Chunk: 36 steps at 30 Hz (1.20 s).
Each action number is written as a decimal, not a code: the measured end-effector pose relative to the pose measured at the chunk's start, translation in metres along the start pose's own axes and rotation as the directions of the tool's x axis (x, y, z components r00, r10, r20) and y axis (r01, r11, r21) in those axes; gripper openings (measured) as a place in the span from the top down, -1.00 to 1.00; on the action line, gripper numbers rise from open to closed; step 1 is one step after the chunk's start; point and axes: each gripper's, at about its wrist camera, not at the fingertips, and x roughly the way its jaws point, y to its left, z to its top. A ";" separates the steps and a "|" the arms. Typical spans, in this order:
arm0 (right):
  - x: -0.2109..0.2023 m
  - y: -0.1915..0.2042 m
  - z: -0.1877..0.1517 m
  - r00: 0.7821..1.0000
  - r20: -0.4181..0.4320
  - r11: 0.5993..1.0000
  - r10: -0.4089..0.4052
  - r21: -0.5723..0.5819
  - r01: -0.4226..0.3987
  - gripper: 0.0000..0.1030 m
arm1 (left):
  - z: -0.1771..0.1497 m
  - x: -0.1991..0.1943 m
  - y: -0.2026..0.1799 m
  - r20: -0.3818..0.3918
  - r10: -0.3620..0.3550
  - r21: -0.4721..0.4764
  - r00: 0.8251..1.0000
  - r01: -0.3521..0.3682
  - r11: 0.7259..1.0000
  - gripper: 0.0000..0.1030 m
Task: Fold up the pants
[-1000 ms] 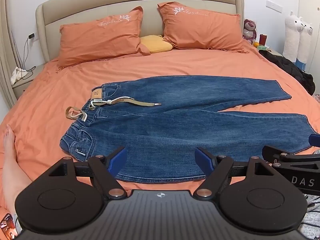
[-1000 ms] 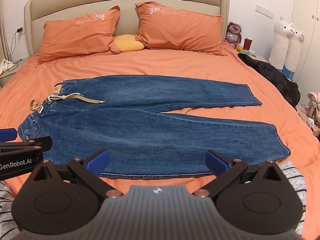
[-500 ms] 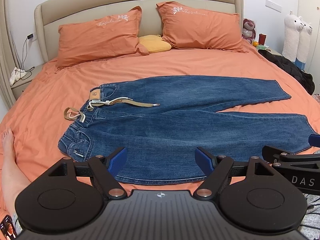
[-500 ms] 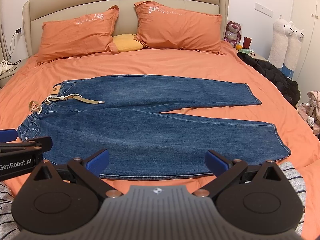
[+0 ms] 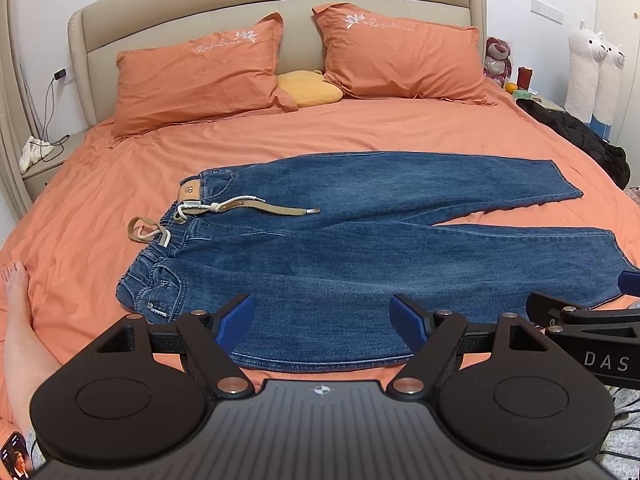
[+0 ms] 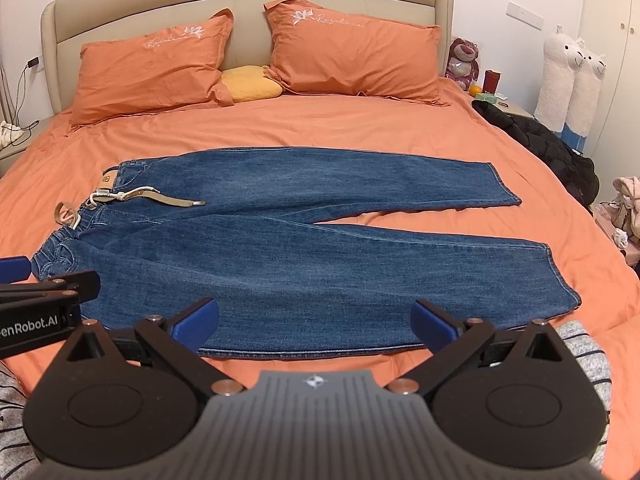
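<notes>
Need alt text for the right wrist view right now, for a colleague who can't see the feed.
Blue jeans lie spread flat on an orange bed, waistband left, both legs reaching right. The right tongs hover open and empty over the near edge; the left tongs show at far left. Two orange pillows lean on the headboard.

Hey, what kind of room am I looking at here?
Most likely a home bedroom: a bed with a padded headboard, two orange pillows, and plush toys by the wall. Jeans lie spread on it.
</notes>
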 end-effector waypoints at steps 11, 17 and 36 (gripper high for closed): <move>0.000 0.000 0.000 1.000 0.001 1.000 0.000 0.003 0.000 -0.90 | 0.000 0.000 0.000 0.002 0.001 -0.003 1.000 -0.001 1.000 -0.75; -0.001 0.001 0.000 1.000 0.001 1.000 -0.001 0.003 0.001 -0.90 | 0.000 0.000 0.000 0.002 0.000 -0.003 1.000 0.000 1.000 -0.75; -0.003 0.001 -0.003 1.000 0.003 1.000 -0.004 0.006 0.004 -0.90 | -0.001 -0.002 0.002 0.006 0.001 -0.007 1.000 -0.001 1.000 -0.75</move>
